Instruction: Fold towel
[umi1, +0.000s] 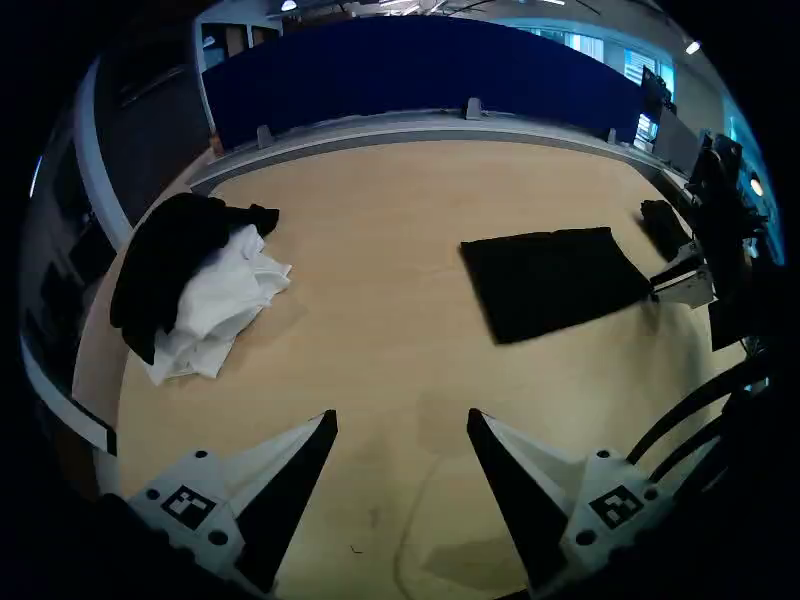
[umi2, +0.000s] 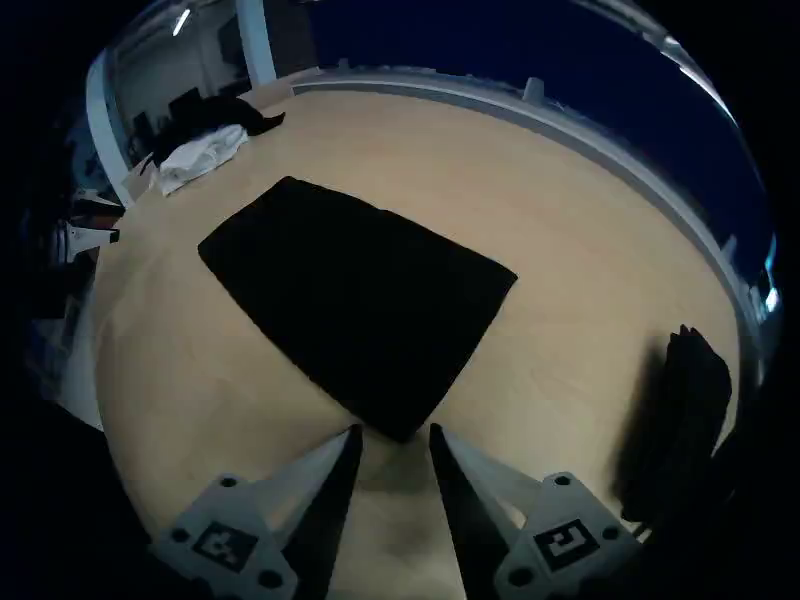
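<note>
Towel (umi2: 350, 300) corner between tips of half-open right hand-held gripper (umi2: 392, 438), contact unclear; left hand-held gripper (umi1: 402, 420) wide, empty.

Towel (umi2: 355, 310): plain black, no pattern. Table (umi2: 600, 250): pale wood tone. Pile (umi1: 190, 280) at left edge: black over white. Partition (umi1: 420, 70) along far edge: deep blue. Left gripper (umi1: 402, 420), right gripper (umi2: 393, 430): white, black inner faces, b&w square markers.
</note>
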